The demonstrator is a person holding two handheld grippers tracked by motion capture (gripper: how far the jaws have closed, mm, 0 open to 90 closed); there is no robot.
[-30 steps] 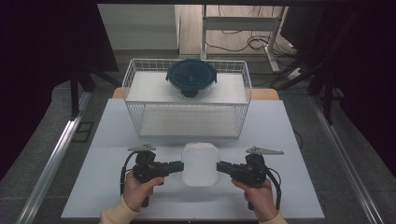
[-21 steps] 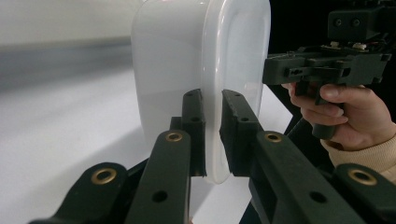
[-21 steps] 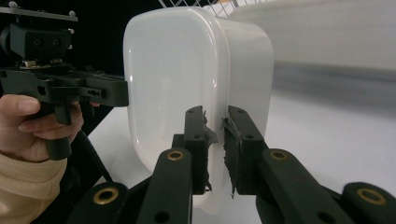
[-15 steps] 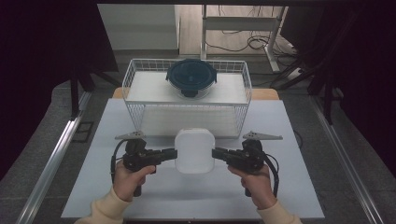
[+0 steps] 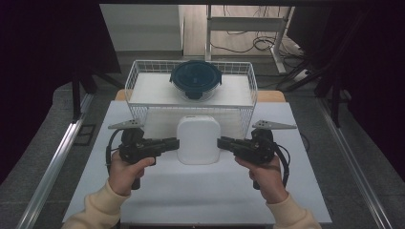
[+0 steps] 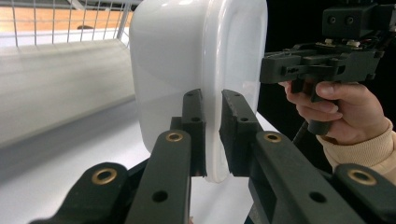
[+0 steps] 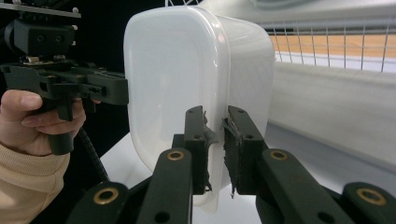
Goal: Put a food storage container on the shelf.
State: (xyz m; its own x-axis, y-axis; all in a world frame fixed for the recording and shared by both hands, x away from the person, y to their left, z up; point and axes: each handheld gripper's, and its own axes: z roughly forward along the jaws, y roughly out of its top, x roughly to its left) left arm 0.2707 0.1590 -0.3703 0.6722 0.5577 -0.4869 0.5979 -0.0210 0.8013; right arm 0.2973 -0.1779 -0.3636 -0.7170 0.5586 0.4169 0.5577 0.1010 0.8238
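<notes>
We hold a white plastic container (image 5: 198, 139) between us, lifted just above the tabletop (image 5: 200, 191) and close in front of the wire basket (image 5: 143, 76), which carries a dark blue lidded bowl (image 5: 196, 78). Our left hand-held gripper (image 5: 168, 143) has its jaws nearly closed on the container's left rim, and our right hand-held gripper (image 5: 228, 142) pinches the opposite rim the same way. In the left gripper view the thin lip of the container (image 6: 212, 93) sits squarely between the two black jaws; the right gripper view shows the same bite on the container (image 7: 187, 74).

We judge it light and probably empty, with smooth, glossy walls that would slip under a loose pinch. The plastic looks thin enough to flex, so squeezing the body would bow it. The rim is the stiffest part and the sensible place to grip, one side each, keeping both hands level so it does not twist out.
</notes>
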